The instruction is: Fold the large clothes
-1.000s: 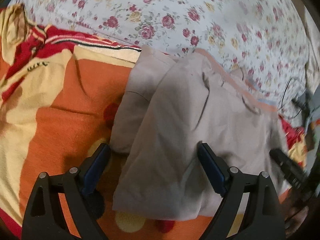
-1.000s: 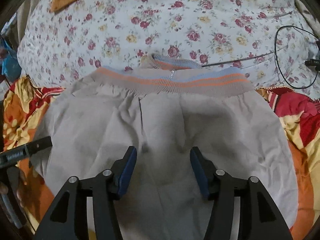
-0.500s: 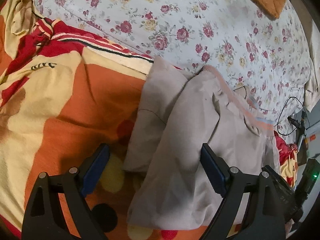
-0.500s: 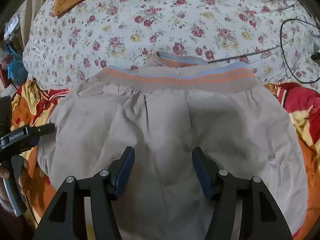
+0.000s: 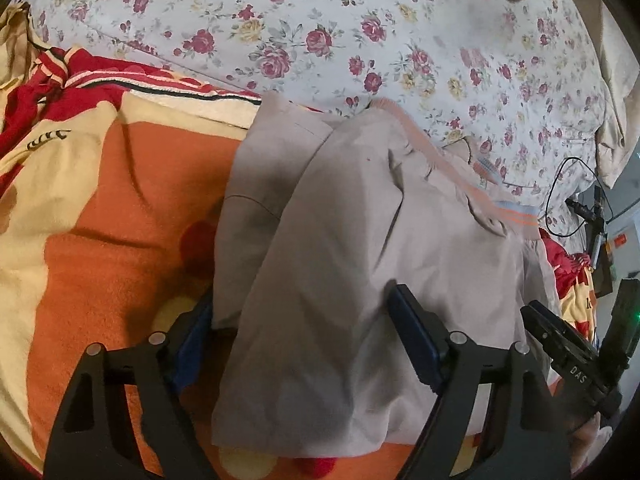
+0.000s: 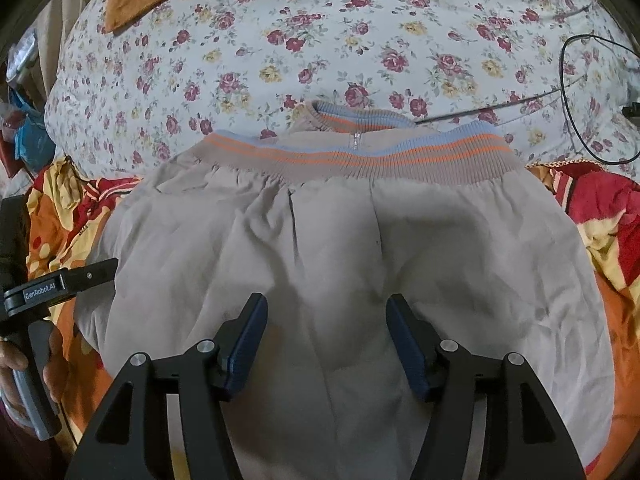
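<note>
Left wrist view. The left hand-held gripper (image 5: pixel 304 332) is spread wide, its jaws closing; the left edge of the folded grey garment (image 5: pixel 360 248) lies between the blue pads (image 5: pixel 412 336), which do not press it. The garment rests on an orange, red and cream blanket (image 5: pixel 100 208) on the bed, its striped waistband (image 5: pixel 460 176) towards the floral sheet (image 5: pixel 320 40). The right hand-held gripper's body (image 5: pixel 568 360) enters at lower right.

Right wrist view. The right hand-held gripper (image 6: pixel 324 340) hovers over the garment's (image 6: pixel 360 240) middle, jaws moderately apart and gripping nothing. The waistband (image 6: pixel 360 156), striped orange and blue, lies along the sheet's (image 6: pixel 320 40) edge. A black cable (image 6: pixel 568 80) crosses the sheet at right. At left, a hand (image 6: pixel 24 360) holds the left hand-held gripper (image 6: pixel 60 284) beside the garment's edge.
</note>
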Tool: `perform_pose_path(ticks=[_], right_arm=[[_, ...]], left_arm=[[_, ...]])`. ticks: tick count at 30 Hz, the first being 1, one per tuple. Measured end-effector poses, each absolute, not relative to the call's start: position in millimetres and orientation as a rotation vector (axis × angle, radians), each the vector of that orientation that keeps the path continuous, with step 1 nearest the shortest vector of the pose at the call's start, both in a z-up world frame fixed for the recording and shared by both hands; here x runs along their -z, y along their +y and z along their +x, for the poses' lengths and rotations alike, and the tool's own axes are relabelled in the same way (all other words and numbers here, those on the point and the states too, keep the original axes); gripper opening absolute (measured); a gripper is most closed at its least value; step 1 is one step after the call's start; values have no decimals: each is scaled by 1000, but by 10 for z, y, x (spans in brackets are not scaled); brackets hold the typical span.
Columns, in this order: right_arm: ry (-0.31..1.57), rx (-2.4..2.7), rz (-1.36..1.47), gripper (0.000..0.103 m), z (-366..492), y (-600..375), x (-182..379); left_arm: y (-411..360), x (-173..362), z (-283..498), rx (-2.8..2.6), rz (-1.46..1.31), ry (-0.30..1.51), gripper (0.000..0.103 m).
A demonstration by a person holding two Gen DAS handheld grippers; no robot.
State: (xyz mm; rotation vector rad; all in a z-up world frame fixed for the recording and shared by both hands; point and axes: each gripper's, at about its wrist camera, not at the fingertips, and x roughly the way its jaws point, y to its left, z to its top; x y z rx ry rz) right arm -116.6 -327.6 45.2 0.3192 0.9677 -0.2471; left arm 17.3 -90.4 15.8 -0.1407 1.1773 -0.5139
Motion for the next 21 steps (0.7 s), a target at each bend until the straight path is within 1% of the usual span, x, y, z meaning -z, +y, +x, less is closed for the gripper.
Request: perform_pose_path(ticks=[7,9,14,16,17,18,19,21], right_arm=[[958,256,294,63,-1158,-3262,-465],[953,254,281,61,-1161,-3253,-460],[951,238,267,60,-1162,-3267,-379],[944,232,275,60,-1170,-3277,-355],[939,227,280,60,-1178,-3284,-346],[935,224,285,60,-1184,-3286,-352],[928,220,299,60,-1199,-3298,-372],[916,212,328,60,-1232,-3320,-422]], left_arm=[[-880,-154,176,504,-155,1182,83],[-882,-156,172,501,-153,1180,83],[-909,-166,143,493,-132,1169,83],[-935,-179,122,511,-128,1165,68],[-957,-192,106,526,-127,1163,52],[-987,-221,74,535,-120,1156,40],[-1016,-247,46,536,-104,1148,31],[-1061,-300,-5,545,-71,1137,24]])
